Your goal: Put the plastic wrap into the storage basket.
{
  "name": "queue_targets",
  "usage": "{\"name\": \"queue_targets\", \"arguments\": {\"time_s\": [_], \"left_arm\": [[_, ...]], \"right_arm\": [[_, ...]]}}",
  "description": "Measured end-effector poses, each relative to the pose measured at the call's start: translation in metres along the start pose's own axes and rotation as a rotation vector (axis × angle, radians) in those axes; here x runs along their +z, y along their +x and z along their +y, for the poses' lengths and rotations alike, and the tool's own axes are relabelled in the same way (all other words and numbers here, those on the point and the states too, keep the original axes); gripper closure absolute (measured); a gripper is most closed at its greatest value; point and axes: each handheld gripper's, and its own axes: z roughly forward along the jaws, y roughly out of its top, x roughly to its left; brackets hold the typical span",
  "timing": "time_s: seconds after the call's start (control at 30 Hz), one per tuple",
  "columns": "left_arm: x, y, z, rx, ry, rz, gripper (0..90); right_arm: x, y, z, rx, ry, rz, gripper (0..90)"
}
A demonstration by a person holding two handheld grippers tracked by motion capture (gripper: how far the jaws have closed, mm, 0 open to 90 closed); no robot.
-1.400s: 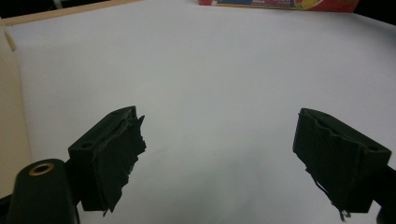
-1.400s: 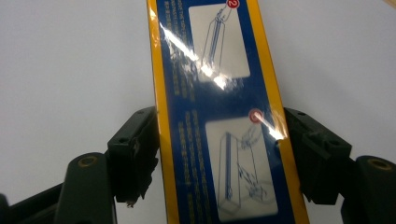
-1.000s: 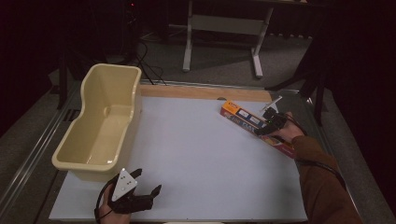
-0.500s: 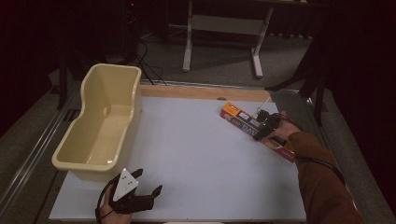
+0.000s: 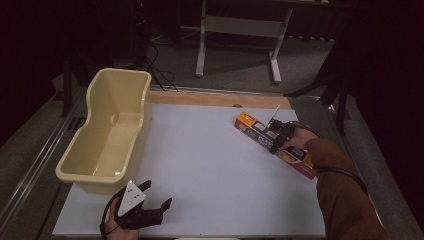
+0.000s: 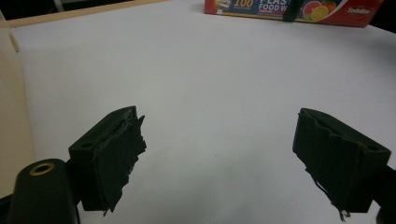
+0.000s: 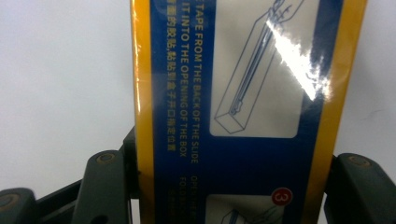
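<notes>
- Left gripper [image 5: 150, 207], at the near edge of the table [image 5: 210, 175]: its fingers [image 6: 112, 154] stand wide apart with nothing between them, only bare white surface ahead.
- Cream tub [image 5: 107, 135], close beside the left fingers, just beyond them and to their left; it looks empty.
- Food-wrap box [image 5: 272, 142], well away from the left fingers, far ahead and to their right; it lies flat on the table near the far right edge.
- Right gripper [image 5: 277, 137]: its jaws have just been closing, and the fingers [image 7: 105, 186] now clamp the box across its narrow width, one on each long side.
- Long axis of the box: it runs straight on from between the right fingers, slanting across the table from far-left to near-right.
- Judgement: the right hand is the nearer and has the hold; the tub lies far to the left of those fingers, so a carry would cross the table.
</notes>
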Motion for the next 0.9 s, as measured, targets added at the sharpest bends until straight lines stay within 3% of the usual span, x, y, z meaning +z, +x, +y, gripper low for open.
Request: {"name": "queue_targets", "arguments": {"time_s": [0.23, 0.43, 0.9], "left_arm": [[0.0, 0.001, 0.0, -0.003, -0.004, 0.002, 15.4], [0.002, 0.001, 0.001, 0.001, -0.005, -0.003, 15.4], [0.002, 0.001, 0.001, -0.013, -0.013, -0.007, 15.4]], "right_arm": [[-0.004, 0.009, -0.001, 0.059, -0.005, 0.09, 39.7], [-0.005, 0.019, 0.0, 0.085, -0.011, 0.102, 39.7], [-0.032, 0.04, 0.012, 0.179, -0.136, 0.176, 39.7]]}}
